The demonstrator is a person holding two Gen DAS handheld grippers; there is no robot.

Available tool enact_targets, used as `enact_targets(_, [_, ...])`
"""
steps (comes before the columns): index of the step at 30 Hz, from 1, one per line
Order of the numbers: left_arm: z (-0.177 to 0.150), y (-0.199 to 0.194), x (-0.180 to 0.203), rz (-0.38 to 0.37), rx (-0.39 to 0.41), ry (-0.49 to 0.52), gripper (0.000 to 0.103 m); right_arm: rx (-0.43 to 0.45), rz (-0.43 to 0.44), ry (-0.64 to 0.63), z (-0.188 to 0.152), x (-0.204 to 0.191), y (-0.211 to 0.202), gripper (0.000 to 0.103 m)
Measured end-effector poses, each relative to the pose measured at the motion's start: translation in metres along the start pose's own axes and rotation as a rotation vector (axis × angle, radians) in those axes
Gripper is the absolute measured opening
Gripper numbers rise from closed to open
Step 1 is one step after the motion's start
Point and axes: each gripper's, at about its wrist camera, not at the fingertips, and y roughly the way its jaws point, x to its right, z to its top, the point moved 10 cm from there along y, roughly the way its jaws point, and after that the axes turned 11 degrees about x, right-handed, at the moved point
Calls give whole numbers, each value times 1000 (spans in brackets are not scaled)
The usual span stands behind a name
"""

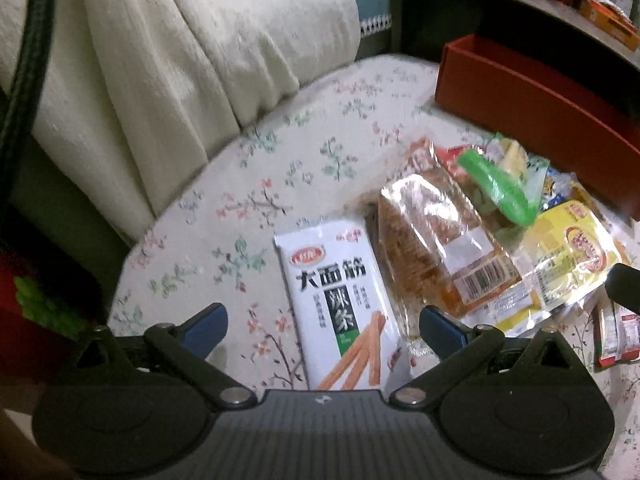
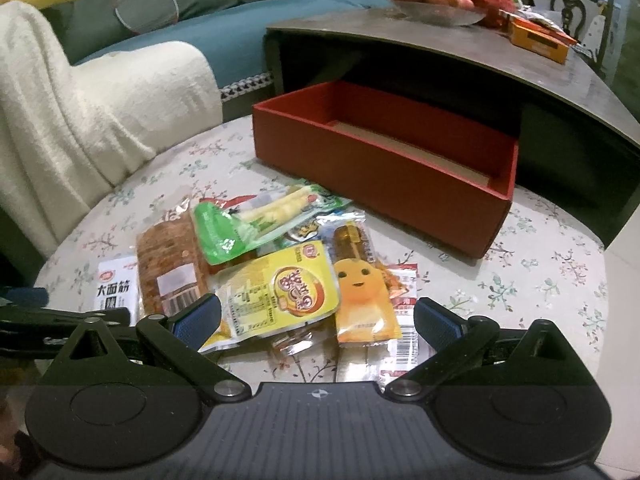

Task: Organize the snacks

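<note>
Right wrist view: with both pairs of fingers spread apart and empty, the right gripper (image 2: 316,320) is held over overlapping snack packets (image 2: 280,280), red box (image 2: 384,168) beyond them, so two slippery wrappers could be pinched together.

Surface: round table (image 2: 540,280) under a pale floral cloth.
Box: open red box (image 2: 384,156), far side of the table, interior bare.
Snack pile: near the middle, packets overlapping.
White packet (image 1: 340,300): flat on the cloth at the pile's left edge.
Brown clear-wrapped packet (image 2: 168,264): touching the white one.
Yellow packet (image 2: 280,292), orange packet (image 2: 360,284): side by side, toward the front.
Green packet (image 2: 224,236): atop the others.
</note>
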Motion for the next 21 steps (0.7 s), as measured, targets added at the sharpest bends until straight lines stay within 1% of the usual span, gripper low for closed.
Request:
enact_targets(4, [-6, 8, 4, -9, -39, -6, 92, -9, 7, -3, -2, -1, 1, 103])
enact_targets(6, [-9, 12, 4, -10, -55, -12, 87, -6, 8, 0, 0, 0, 0, 103])
enact_targets(8, [-13, 17, 4, -10, -71, -19, 87, 1, 4, -1, 1, 2, 0, 103])
enact_targets(10, [-14, 19, 4, -24, -72, -44, 87, -3, -1, -2, 0, 4, 2, 103])
enact_targets(13, [-14, 22, 4, -37, -66, -55, 88, -16, 5, 0, -3, 4, 4, 103])
enact_targets(15, [-16, 23, 1, -42, -61, -72, 94, -15, 8, -3, -3, 4, 4, 103])
enact_targets(18, [-17, 22, -1, -52, -61, -62, 94, -11, 16, -11, -3, 2, 5, 103])
enact_targets(20, [-17, 21, -2, -66, -61, -55, 90, -20, 25, -20, -6, -1, 7, 103])
enact_targets(21, [-16, 19, -2, -72, -60, -52, 85, -24, 30, -27, -7, -3, 7, 103])
